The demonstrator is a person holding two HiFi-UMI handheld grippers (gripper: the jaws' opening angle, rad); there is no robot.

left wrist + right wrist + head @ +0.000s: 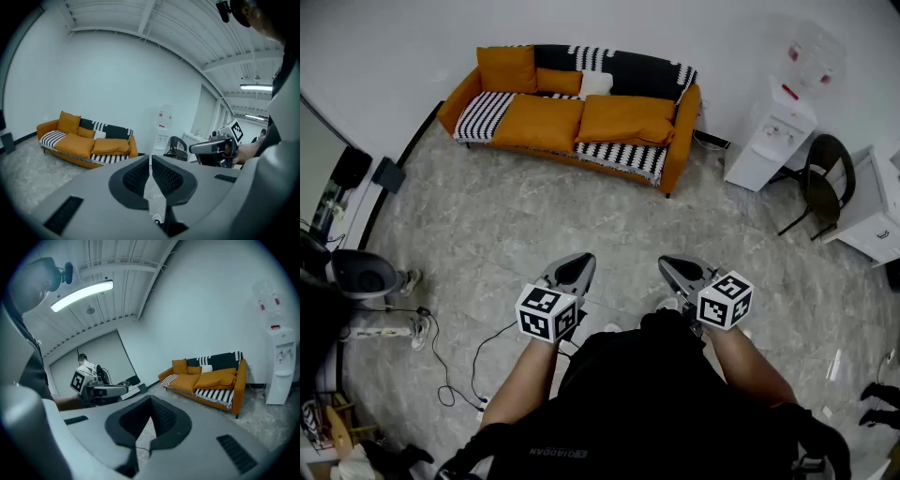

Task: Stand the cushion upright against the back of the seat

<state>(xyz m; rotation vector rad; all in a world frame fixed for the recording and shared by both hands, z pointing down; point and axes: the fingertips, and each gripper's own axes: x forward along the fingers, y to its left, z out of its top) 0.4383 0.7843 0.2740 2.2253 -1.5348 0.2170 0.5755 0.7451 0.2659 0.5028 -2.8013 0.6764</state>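
Approach stage: left gripper (pixel 571 270) and right gripper (pixel 681 273), both closed and empty, well apart from the flat-lying orange fabric cushion (pixel 623 118) on the orange sofa (pixel 685 129); next, close in and open.

The person wears a black top (pixel 647 403) with small grey letters on it. Its sleeves leave the lower arms bare. The left hand-held gripper (pixel 575 266) is grey and pointed like a bird's beak. The right hand-held gripper (pixel 675 269) looks just the same. Each one carries a white cube with black square marks: one cube (pixel 547 314) on the left, one cube (pixel 725 300) on the right. The inner sides of the jaws have black pads (pixel 138 177) covered in rows of tiny bumps.
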